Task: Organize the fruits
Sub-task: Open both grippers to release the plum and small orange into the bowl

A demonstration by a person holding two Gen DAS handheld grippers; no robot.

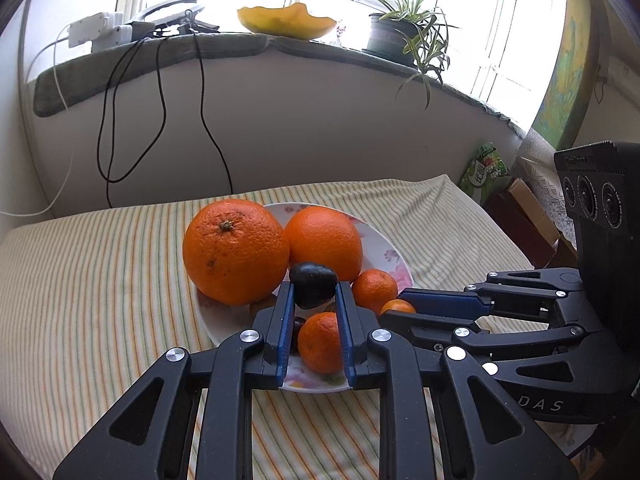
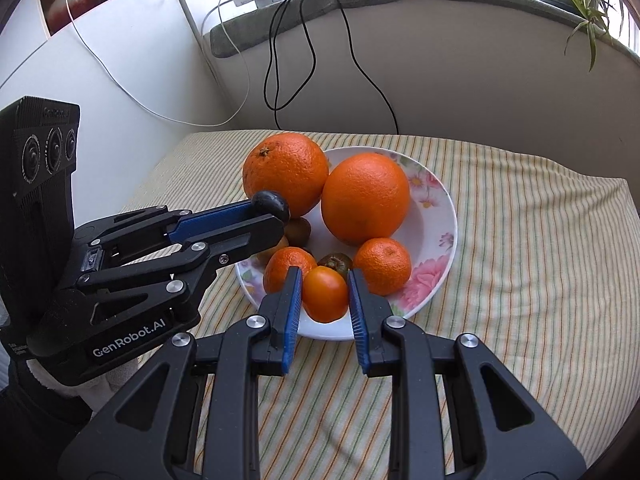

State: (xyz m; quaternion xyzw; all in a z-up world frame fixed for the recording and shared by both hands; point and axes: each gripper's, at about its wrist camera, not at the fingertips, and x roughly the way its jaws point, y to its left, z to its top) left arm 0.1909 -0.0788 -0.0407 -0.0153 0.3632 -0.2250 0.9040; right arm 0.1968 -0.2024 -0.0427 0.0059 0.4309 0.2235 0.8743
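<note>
Fruit lies heaped on a white flowered plate [image 2: 436, 256] that rests on a striped cloth [image 2: 520, 240]. On the far part of the plate sit two big oranges, a rough-skinned one [image 2: 285, 174] with its stem scar showing and a smoother one [image 2: 365, 198] touching it. Nearer on the plate are two small mandarins [image 2: 382, 266], with a dark greenish fruit [image 2: 335, 262] between them. Two small brownish fruits [image 2: 298, 231] lie on the plate under the left gripper's fingers.

The left gripper [image 2: 270, 206] comes in over the plate's edge, tilted downward, with its camera block above and behind it. Its jaws are closed on a dark plum [image 1: 313, 283], which hangs above the plate just before the rough orange; the blue pads [image 1: 285, 320] press on both of its sides.

The right gripper [image 2: 325, 294] points down at the plate's near rim. Its jaws grip a small orange tomato [image 2: 325, 294] between the blue pads, right in front of the dark greenish fruit and between the mandarins. In the left wrist view only the tip of this tomato [image 1: 396, 306] shows beside the right gripper's finger [image 1: 444, 304].
</note>
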